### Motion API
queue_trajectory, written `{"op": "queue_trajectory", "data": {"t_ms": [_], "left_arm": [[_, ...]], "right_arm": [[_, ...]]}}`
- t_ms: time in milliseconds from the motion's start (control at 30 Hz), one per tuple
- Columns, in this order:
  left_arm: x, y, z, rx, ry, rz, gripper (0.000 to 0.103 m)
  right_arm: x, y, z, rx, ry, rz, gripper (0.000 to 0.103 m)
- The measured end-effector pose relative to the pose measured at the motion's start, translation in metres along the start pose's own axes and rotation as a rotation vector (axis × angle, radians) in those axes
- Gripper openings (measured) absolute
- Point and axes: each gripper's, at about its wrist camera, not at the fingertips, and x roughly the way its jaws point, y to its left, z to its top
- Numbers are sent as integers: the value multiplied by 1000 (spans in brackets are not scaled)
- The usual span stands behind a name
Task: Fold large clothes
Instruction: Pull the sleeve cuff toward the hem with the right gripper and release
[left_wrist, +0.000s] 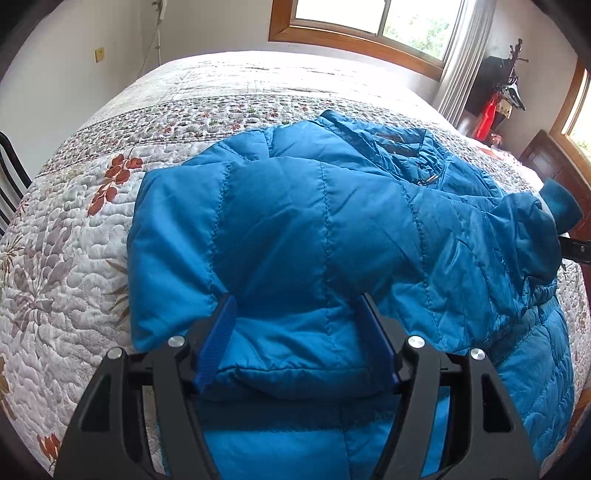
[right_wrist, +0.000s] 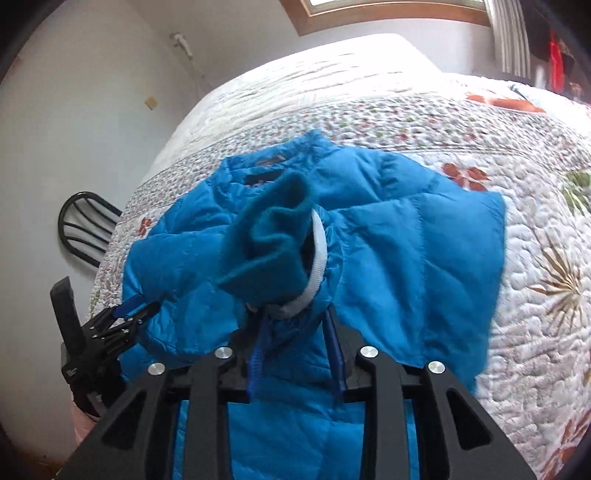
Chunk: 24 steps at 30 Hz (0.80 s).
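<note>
Left claw (left_wrist: 295, 332) and right claw (right_wrist: 295, 332) (both angled downward) clamp the blue jacket (left_wrist: 314, 221).

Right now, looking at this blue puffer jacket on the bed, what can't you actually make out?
- Right wrist view: the right gripper fingertips are buried under the teal knit cuff.
- Left wrist view: the puffer jacket hem runs off the bottom edge, behind the left gripper.
- Left wrist view: clothes on the corner coat rack are too small to identify.
- Right wrist view: the floral quilt is motion-blurred.

The blue jacket (right_wrist: 388, 240) is motion-blurred in the right wrist view, its hem cut off below.
</note>
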Motion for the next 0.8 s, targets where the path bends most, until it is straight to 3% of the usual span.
{"op": "queue_trajectory", "data": {"t_ms": [67, 100, 167, 267, 433, 467, 500, 600, 800], "left_arm": [[0, 0, 0, 0, 0, -1, 67], [0, 0, 0, -1, 1, -1, 67], [-5, 0, 2, -8, -2, -2, 67], [-20, 1, 5, -31, -37, -25, 67], [-25, -7, 5, -7, -53, -31, 68], [-21, -8, 4, 0, -47, -18, 68], [-17, -8, 4, 3, -40, -4, 68], [-6, -5, 3, -8, -12, 6, 68], [-9, -3, 3, -11, -29, 1, 68]], "right_arm": [[-9, -23, -6, 42, -13, -37, 41], [-14, -34, -8, 73, -23, -23, 53], [-24, -54, -12, 119, -51, 11, 63], [-28, -66, -10, 141, -70, 62, 63], [0, -57, 3, 122, -19, 60, 63], [6, -55, 4, 119, -12, 50, 55], [11, -54, 5, 115, -2, 48, 38], [15, -49, 4, 93, 1, 25, 12], [-16, -56, 6, 96, -81, 16, 11]]}}
